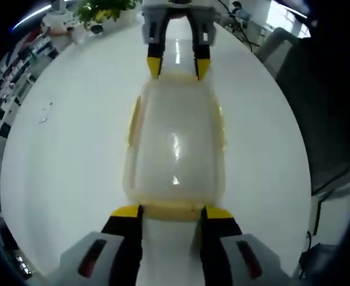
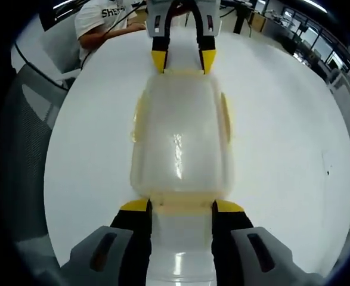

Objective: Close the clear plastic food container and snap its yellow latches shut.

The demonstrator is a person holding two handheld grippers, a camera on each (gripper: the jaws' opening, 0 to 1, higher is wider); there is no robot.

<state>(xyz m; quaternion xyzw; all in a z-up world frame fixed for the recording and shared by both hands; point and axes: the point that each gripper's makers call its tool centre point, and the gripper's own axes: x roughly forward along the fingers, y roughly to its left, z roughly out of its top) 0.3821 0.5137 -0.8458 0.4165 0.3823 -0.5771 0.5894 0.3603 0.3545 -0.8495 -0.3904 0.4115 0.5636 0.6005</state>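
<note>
Clear container [image 1: 175, 146] lies lid-on mid-bench [image 1: 67, 161], between both tongs; left tongs [image 1: 172, 212] and right tongs [image 2: 182, 207] gape at opposite end latches. Right gripper view adds a seated person [image 2: 106, 21]; left, a plant [image 1: 103, 9]

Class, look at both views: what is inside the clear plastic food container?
Through the cloudy lid of the container nothing shows inside; glare and haze hide the bottom, so small contents can't be ruled out.

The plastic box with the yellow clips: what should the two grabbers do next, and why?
Probably press the end latches down. The lid already sits on the clear container, and each gripper is at one short end: the left gripper and the right gripper, jaws open astride a yellow latch. Whether it has snapped, I cannot tell.
</note>
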